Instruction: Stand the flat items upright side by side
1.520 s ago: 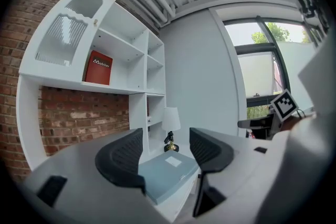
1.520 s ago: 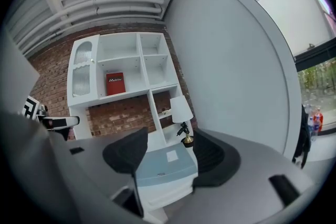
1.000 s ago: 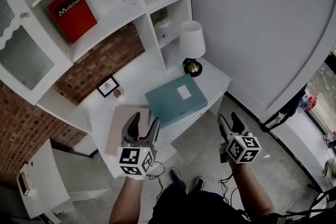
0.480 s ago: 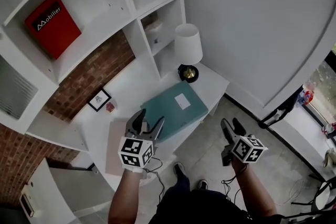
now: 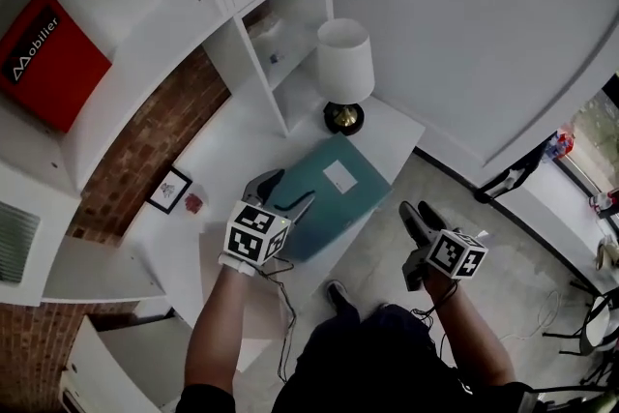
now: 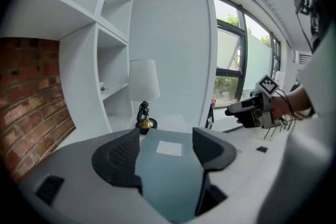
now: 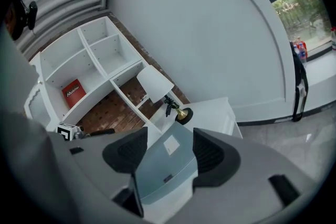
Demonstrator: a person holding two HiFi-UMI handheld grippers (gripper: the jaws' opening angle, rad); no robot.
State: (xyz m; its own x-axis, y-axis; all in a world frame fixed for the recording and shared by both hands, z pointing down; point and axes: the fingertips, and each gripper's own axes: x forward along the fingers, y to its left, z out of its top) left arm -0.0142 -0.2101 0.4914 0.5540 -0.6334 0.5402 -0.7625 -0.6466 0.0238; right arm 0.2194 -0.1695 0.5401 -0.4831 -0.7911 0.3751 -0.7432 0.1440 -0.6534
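Teal folder [image 5: 338, 189]: lies flat, white label up, on white desk [image 5: 242, 150] at frame centre, just below lamp [image 5: 344, 73]. Left gripper [image 5: 288, 189]: over the folder's lower-left edge, jaws wide, just been opening, not clamping it. Right gripper [image 5: 416, 210]: lower right, off the desk, jaws apart, empty.

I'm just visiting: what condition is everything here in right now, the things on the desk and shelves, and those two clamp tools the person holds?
Teal folder: lying flat on the desk, not gripped.
Lamp: upright, looks unlit.
Red book: standing on a shelf.
Picture frame: propped upright.
Left gripper: open, jaws just opening wider, nothing between them.
Right gripper: open, empty, beyond the desk's edge.
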